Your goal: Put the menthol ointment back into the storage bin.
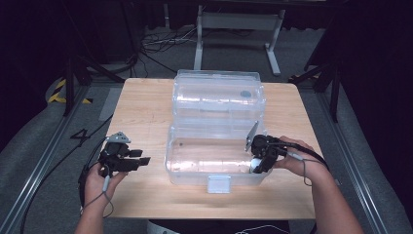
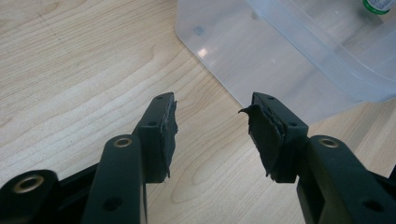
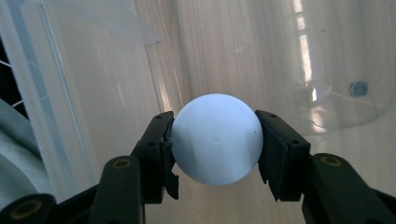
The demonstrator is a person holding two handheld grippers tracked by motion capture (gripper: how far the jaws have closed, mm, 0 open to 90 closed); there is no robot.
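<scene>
Your right gripper pinches the smooth white plastic ball at frame centre, inside the clear plastic box. Slackening could let it roll away. Your left gripper is open over the wooden table.

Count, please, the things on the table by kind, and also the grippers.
Clear box: 1
White ball: 1
Grippers: 2, left gripper and right gripper
Total: 4
</scene>
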